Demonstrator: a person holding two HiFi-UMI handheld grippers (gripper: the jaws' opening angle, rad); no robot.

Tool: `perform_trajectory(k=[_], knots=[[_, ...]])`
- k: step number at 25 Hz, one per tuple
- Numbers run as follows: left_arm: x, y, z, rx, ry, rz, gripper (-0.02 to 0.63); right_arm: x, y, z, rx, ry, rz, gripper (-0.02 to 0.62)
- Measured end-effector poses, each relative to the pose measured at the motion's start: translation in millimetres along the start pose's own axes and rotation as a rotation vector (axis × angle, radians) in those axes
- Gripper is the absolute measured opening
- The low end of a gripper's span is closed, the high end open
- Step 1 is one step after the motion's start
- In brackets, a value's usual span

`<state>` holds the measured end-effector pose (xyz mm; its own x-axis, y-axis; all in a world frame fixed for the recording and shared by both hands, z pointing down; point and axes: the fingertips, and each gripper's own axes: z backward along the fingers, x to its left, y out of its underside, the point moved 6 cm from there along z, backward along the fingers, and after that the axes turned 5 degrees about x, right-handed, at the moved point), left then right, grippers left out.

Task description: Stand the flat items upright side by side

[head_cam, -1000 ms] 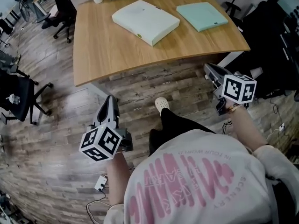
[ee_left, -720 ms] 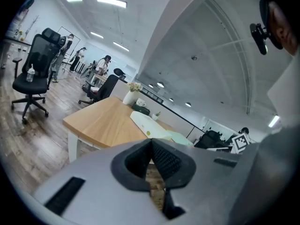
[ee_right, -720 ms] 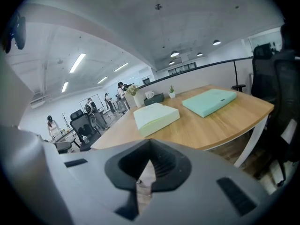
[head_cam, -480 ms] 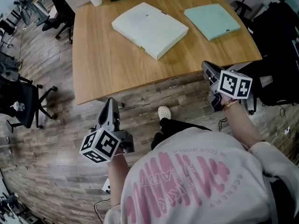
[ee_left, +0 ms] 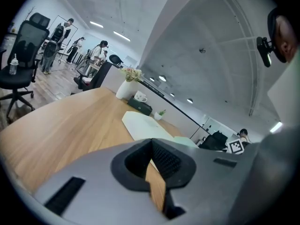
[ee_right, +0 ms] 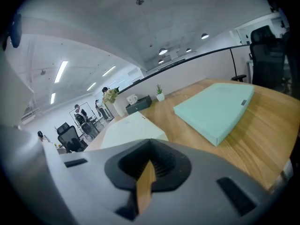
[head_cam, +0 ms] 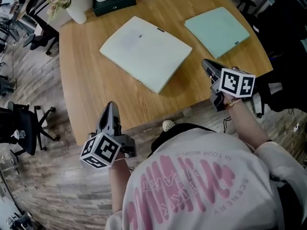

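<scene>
Starting nearest, the shirt point(head_cam: 192, 186) reads "IN YOUR WORLD". Left gripper point(head_cam: 111, 107) and right gripper point(head_cam: 206, 64), both clenched and empty, hang over the counter's point(head_cam: 91, 95) near edge. White folder point(head_cam: 146, 51) lies flat mid-counter, green folder point(head_cam: 218, 30) flat by the right edge.

A large cream-white flat rectangular file box point(head_cam: 146, 51) lies flat near the middle of the wooden worktop point(head_cam: 86, 90), turned askew. A thinner mint-green flat folder point(head_cam: 217, 31) lies flat at its two o'clock, apart.
</scene>
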<state>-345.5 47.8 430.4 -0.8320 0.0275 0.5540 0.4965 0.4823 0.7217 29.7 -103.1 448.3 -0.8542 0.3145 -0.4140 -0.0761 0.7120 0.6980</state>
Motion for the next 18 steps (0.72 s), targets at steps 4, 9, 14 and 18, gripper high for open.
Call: perform_trajectory(k=[4, 9, 14, 18], knots=[[0, -6, -26, -0.005, -0.001, 0.014, 0.004, -14, -14, -25, 0.001, -0.027, -0.034, 0.000], [-3, -12, -45, 0.029, -0.020, 0.020, 0.038, -16, -29, -54, 0.053, -0.162, -0.061, 0.246], [5, -19, -64, 0.054, 0.008, 0.058, 0.117, -10, -49, -87, 0.103, -0.198, -0.009, 0.339], [17, -24, -88, 0.091, 0.034, 0.100, 0.154, 0, -56, -111, 0.171, -0.209, 0.059, 0.379]])
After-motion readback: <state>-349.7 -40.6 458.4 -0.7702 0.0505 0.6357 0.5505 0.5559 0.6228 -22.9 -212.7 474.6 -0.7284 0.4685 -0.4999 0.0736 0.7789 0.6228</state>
